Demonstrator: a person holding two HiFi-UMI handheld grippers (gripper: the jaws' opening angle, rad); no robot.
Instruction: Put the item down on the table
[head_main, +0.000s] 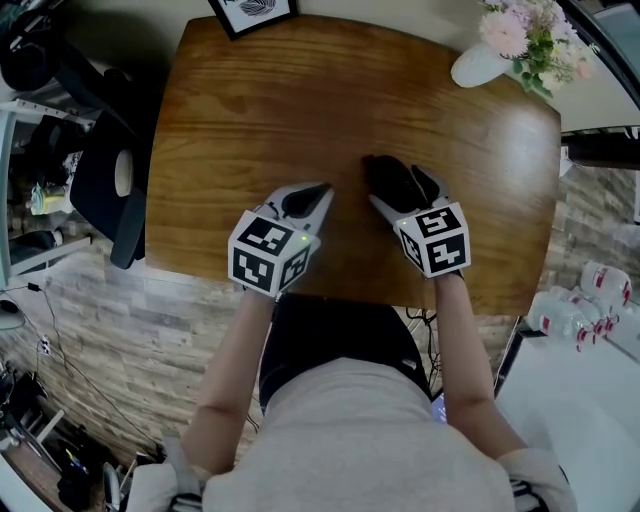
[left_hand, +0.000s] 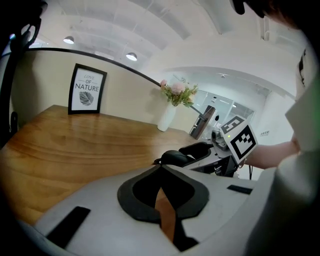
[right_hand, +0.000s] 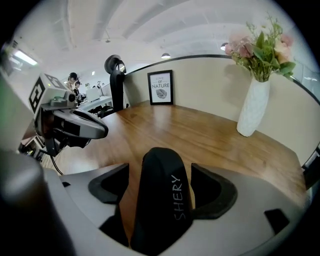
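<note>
A black, rounded item (head_main: 388, 180) printed with "SHERY" sits between the jaws of my right gripper (head_main: 402, 188), which is shut on it just over the wooden table (head_main: 300, 100). In the right gripper view the black item (right_hand: 160, 195) fills the gap of the right gripper (right_hand: 161, 167); whether it touches the wood I cannot tell. My left gripper (head_main: 318, 192) hovers a short way to its left, shut and holding nothing. From the left gripper view, the left gripper (left_hand: 161, 170) has its tips together, and the black item (left_hand: 172, 158) shows beyond them.
A framed print (head_main: 252, 14) stands at the table's far edge. A white vase of flowers (head_main: 500, 50) occupies the far right corner. A black chair (head_main: 110, 190) is off the left edge. Several bottles (head_main: 580, 305) lie on a white surface at the right.
</note>
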